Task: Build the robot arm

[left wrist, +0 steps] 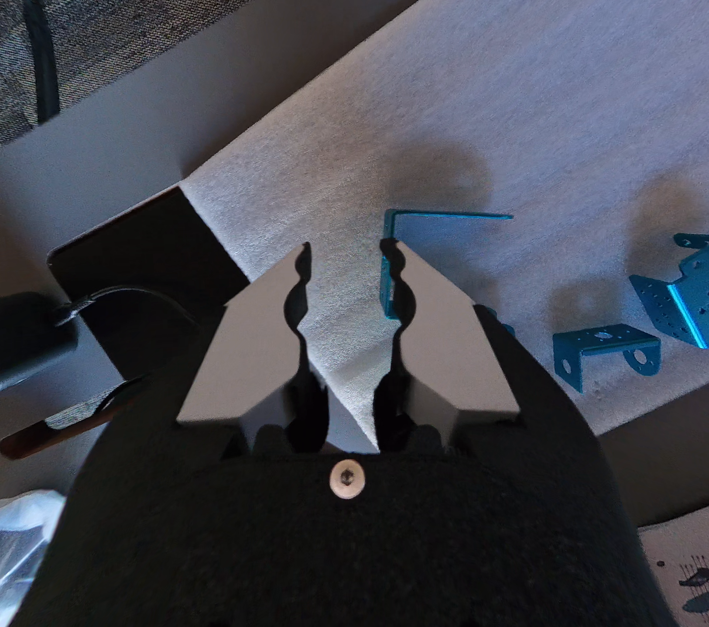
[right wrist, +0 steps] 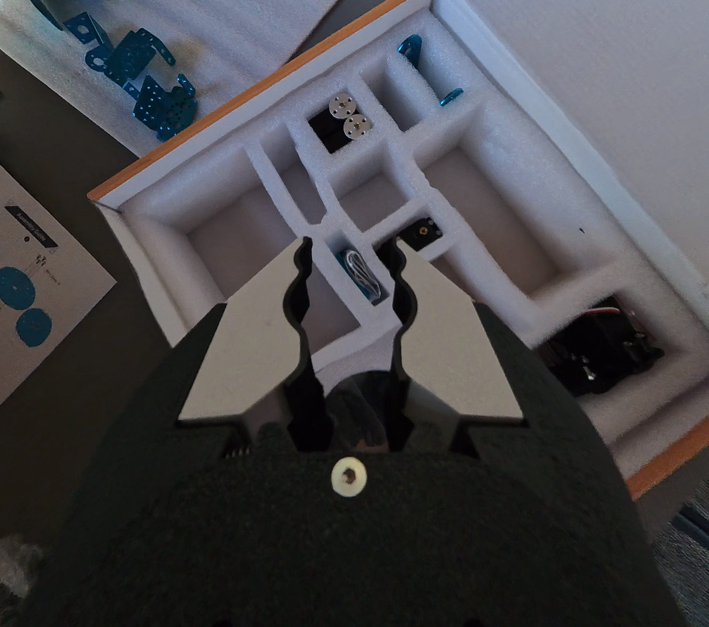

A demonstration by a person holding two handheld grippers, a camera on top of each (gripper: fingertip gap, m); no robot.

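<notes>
Right gripper (right wrist: pixel 347 248) hangs over the foam box (right wrist: pixel 475 133), jaws apart, empty; the bagged blue part (right wrist: pixel 360 277) lies just ahead between its tips. Left gripper (left wrist: pixel 345 250), parted and empty, has the L-bracket (left wrist: pixel 422 221) just right of its tip.

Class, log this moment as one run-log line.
left gripper: open, over foam sheet, beside blue bracket | right gripper: open, above foam-lined box
</notes>
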